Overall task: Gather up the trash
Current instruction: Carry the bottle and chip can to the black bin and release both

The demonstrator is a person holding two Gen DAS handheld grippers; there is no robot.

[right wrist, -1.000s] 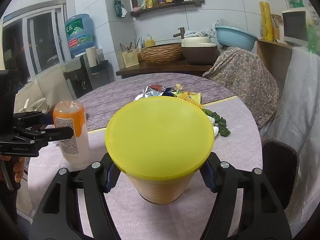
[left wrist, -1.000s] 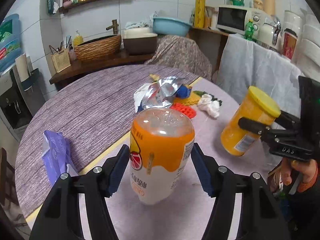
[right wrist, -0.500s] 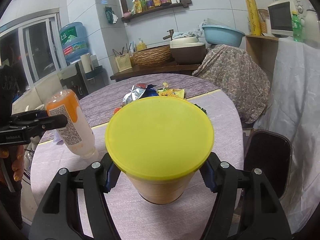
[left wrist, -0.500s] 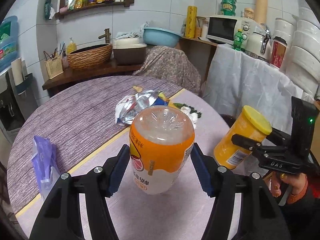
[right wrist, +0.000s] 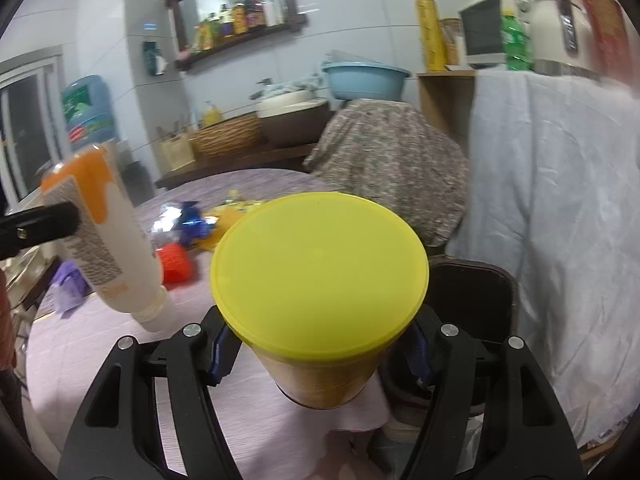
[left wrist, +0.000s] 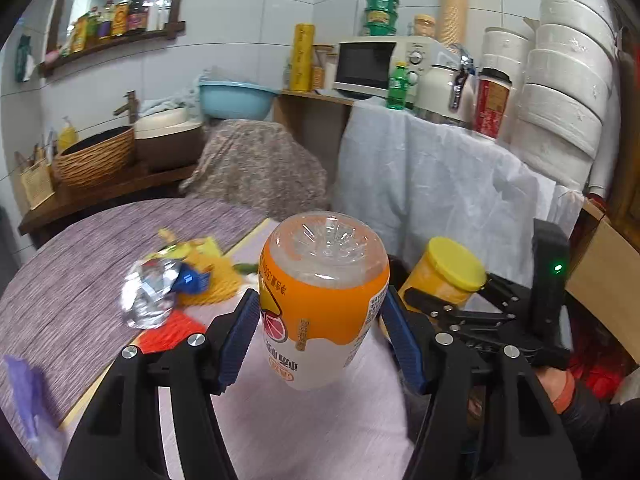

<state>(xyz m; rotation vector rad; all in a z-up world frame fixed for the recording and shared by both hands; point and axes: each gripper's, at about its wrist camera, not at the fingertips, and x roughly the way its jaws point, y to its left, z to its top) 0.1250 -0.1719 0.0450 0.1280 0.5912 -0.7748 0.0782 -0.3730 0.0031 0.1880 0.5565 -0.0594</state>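
Observation:
My left gripper (left wrist: 320,332) is shut on an orange-and-white plastic bottle (left wrist: 322,296), held bottom-forward above the table; it also shows in the right wrist view (right wrist: 104,236), tilted with its cap end down. My right gripper (right wrist: 320,352) is shut on a yellow-lidded orange can (right wrist: 320,276), held over the table's right edge; it also shows in the left wrist view (left wrist: 444,276). More trash lies on the round table (left wrist: 72,280): a silver foil wrapper (left wrist: 150,294), yellow wrappers (left wrist: 208,276), a red piece (left wrist: 172,328) and a purple bag (left wrist: 24,392).
A dark chair seat (right wrist: 472,304) stands by the table's right edge. Behind it hang a white cloth (left wrist: 440,184) and a patterned cloth (left wrist: 256,168). A wooden shelf with a basket (left wrist: 94,156) and bowls stands against the tiled wall.
Both grippers have swung to the right with their loads. The can is now over the table's right edge near the chair. The bottle has followed and tilted further.

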